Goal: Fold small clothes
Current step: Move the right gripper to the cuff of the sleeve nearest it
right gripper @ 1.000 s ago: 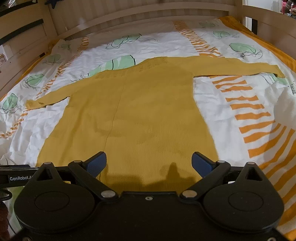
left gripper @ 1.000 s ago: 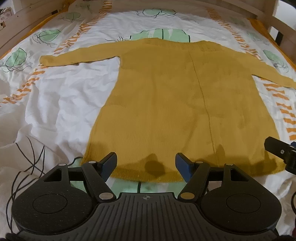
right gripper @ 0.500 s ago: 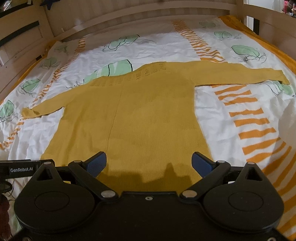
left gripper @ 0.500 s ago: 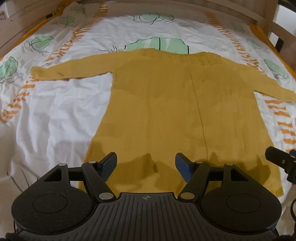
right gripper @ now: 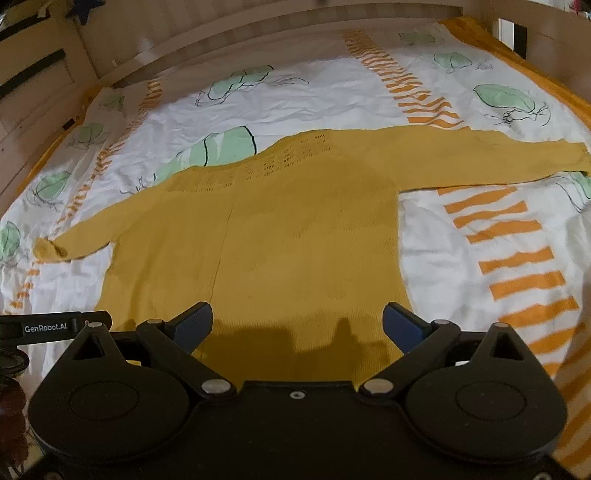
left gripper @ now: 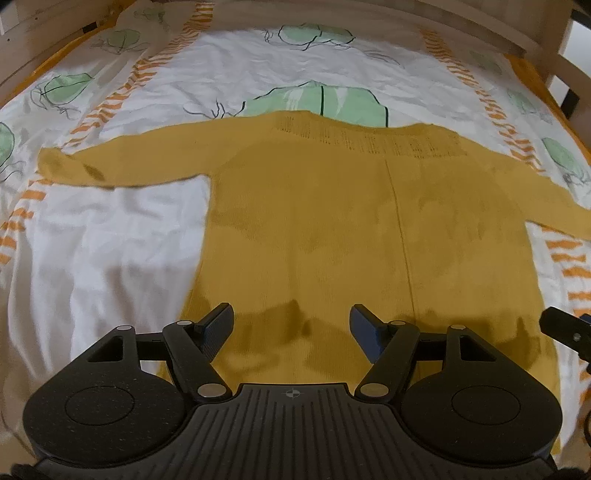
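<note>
Bed with pale wooden rails (right gripper: 258, 33), covered by a white duvet (left gripper: 110, 240) printed with green leaves and orange stripes, a bit crumpled. Mustard knit sweater (left gripper: 351, 229) lies flat on it, sleeves spread out to both sides, hem nearest the cameras.

Change over the last second: both grippers moved forward over the hem; the hem edge that showed in front of the fingers a second ago is now under the left gripper (left gripper: 291, 321) and right gripper (right gripper: 297, 323). Sweater itself hasn't shifted. Likely heading for the sleeves or shoulders; no fold started.

Both sets of jaws stand wide apart, holding nothing.

Fabric: fine rib knit, openwork band at the neckline (right gripper: 258, 164), vertical seam line down the body. Soft, will drape and stretch when lifted.
</note>
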`<state>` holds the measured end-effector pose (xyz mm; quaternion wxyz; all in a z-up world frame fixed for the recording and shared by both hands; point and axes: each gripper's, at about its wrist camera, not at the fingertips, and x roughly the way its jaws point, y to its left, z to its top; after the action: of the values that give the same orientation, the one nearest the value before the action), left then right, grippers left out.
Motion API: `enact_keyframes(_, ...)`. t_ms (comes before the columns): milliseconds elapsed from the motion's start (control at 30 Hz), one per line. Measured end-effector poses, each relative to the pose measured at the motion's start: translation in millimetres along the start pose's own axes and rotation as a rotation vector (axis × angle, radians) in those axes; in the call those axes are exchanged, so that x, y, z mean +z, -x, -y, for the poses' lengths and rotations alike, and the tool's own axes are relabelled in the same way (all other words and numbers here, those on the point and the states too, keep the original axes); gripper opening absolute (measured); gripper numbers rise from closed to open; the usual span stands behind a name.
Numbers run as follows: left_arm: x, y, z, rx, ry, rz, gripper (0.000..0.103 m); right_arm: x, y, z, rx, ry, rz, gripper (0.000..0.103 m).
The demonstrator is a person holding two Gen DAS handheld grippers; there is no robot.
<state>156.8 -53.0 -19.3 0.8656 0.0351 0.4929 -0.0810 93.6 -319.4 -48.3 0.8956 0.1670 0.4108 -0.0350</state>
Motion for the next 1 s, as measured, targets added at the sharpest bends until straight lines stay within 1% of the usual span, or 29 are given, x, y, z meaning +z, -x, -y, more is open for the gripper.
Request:
enact_keyframes(200,28.6,-23.4,2.5,0.014,-0.019,0.006,0.068,23.9,-21.1,17.0,0.013,-0.04,-0.025,0.099)
enact_keyframes(300,44.1,-37.4,1.5,0.007,-0.014,0.012,0.068,36.1,-32.1,32.4,0.011,-0.077,-0.033,0.099)
enact_keyframes(400,59.4,-52.3,-2.0,-0.014,0.01,0.03,0.068,48.3,-41.3,51.7,-0.006,-0.113,-0.038,0.099)
enact_keyframes(467,67.1,-60.0,-3.6,-0.036,0.021,0.056,0.068,56.3,-46.4,68.1,-0.021,-0.147,-0.041,0.099)
enact_keyframes(567,75.6,-74.4,-6.7,-0.06,0.009,0.088,0.068,68.4,-52.0,98.5,-0.028,-0.212,-0.027,0.099)
enact_keyframes(667,76.9,-90.5,-6.7,-0.053,-0.004,0.089,0.068,81.3,-55.5,131.9,-0.041,-0.282,0.002,0.099)
enact_keyframes(733,74.4,-100.3,-5.8,-0.047,-0.014,0.085,0.068,91.2,-56.1,154.4,-0.068,-0.322,0.027,0.099)
enact_keyframes(867,68.9,-122.7,0.2,-0.047,-0.061,0.002,0.068,112.0,-54.2,199.7,-0.104,-0.37,0.083,0.1)
enact_keyframes(933,65.4,-124.6,6.0,-0.019,-0.098,0.023,0.069,123.1,-52.3,224.1,-0.14,-0.392,0.116,0.102)
enact_keyframes(1000,64.6,-124.8,9.7,-0.005,-0.109,0.033,0.07,131.9,-51.1,244.9,-0.176,-0.401,0.131,0.103)
